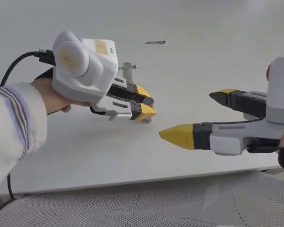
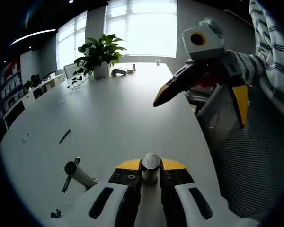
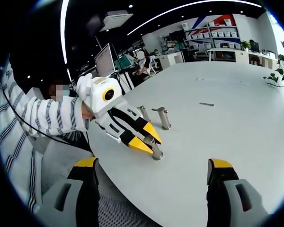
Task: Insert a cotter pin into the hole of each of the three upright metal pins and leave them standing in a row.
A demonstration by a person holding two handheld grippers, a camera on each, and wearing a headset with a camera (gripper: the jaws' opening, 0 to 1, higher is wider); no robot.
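My left gripper (image 1: 149, 107) is shut on an upright metal pin (image 3: 155, 150) standing near the table's front edge; the pin's round top (image 2: 151, 162) shows between the yellow jaws. Behind it stands a second pin (image 1: 128, 71) with a cotter pin through its head, also visible in the left gripper view (image 2: 78, 172). Two pins (image 3: 143, 112) (image 3: 164, 118) stand side by side behind the left gripper (image 3: 135, 130). A loose cotter pin (image 1: 155, 42) lies further back on the table. My right gripper (image 1: 194, 115) hovers open to the right, its jaws wide apart and holding nothing.
The white table (image 1: 203, 56) stretches far back. A potted plant (image 2: 98, 53) stands at its far end. A mesh chair back (image 1: 132, 203) sits just in front of the table edge. A black cable (image 1: 14, 64) trails from the left gripper.
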